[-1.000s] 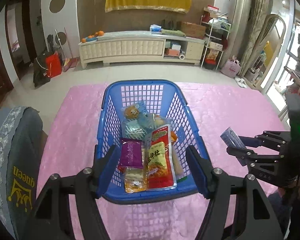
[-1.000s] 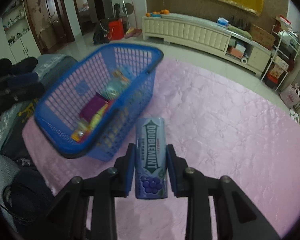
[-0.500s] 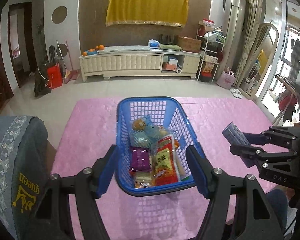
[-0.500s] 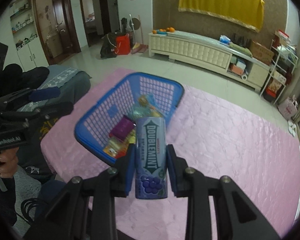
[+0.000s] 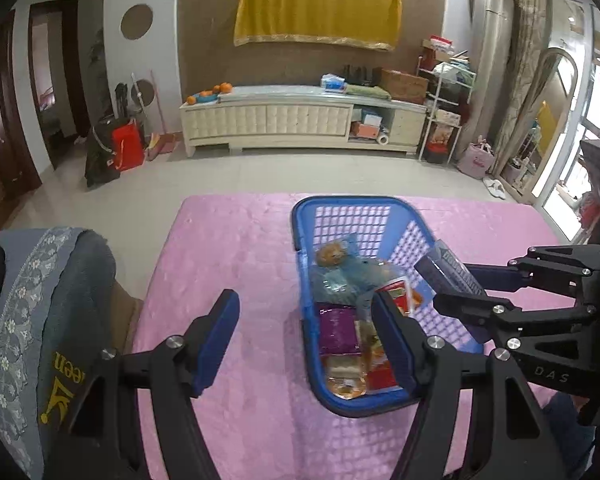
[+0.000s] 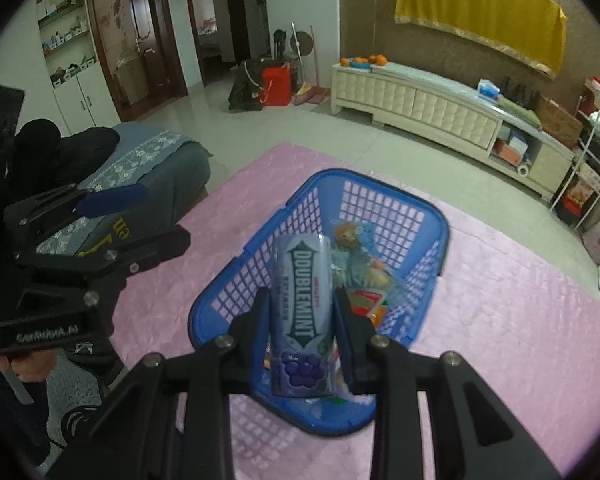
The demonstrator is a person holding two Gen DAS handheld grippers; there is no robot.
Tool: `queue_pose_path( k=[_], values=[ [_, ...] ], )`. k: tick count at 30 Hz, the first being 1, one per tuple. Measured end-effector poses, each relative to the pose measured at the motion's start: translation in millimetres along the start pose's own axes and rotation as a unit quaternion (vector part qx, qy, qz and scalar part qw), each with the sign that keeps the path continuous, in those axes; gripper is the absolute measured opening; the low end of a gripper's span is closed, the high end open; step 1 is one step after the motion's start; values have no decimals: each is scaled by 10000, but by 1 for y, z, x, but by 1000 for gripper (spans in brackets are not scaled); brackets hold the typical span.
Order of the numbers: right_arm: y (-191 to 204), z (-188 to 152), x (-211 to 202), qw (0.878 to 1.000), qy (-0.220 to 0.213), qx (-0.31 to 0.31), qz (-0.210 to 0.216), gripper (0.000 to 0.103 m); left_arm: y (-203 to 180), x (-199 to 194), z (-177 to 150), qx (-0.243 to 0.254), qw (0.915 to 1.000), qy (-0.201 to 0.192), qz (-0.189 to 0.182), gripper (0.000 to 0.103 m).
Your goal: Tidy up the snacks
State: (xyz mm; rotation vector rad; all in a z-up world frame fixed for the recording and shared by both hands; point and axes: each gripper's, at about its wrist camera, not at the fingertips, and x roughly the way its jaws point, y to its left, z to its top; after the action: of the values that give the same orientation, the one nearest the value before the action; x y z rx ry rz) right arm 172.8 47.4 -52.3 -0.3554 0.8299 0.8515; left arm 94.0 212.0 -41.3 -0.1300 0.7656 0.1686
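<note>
I'm bringing the right hand-held gripper (image 6: 302, 334), clamped on the Doublemint bottle (image 6: 302, 316), from beside the blue basket (image 6: 440, 236) to above it; drop-in looks next. Left hand-held gripper (image 5: 306, 340), jaws apart and empty, is sliding off the basket's left side.

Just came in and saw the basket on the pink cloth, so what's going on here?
A person with a gripper in each hand is sorting snacks into a blue basket on the pink cloth. The right gripper is clamped on a Doublemint gum bottle, held over the basket, which already holds several snack packets. The left gripper is open and holds nothing, beside the basket's near left side.
</note>
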Motion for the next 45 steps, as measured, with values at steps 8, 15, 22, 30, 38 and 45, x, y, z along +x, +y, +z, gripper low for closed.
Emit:
queue_pose_path(
  k=[8,15,22,30,38,45],
  values=[
    [-7,10,58,9983,498,315,18,34,25,34,-9,-190,9993,313,-17,66],
    [-5,5,88,9965,767,314,-69,34,32,50,-16,-336,9983,462,-67,66],
    [-2,2,97,9958,857,255,-185,34,32,52,-16,-307,9983,486,-57,66],
    [2,0,94,9963,771,114,-366,70,34,53,-18,-499,9975,506,-1,66],
    [-10,-21,35,9978,250,333,-525,78,7,27,-27,-366,9985,397,-33,66],
    [-24,-55,-39,9942,-207,497,-936,86,-43,-28,-40,-32,9990,-210,-389,66]
  ],
)
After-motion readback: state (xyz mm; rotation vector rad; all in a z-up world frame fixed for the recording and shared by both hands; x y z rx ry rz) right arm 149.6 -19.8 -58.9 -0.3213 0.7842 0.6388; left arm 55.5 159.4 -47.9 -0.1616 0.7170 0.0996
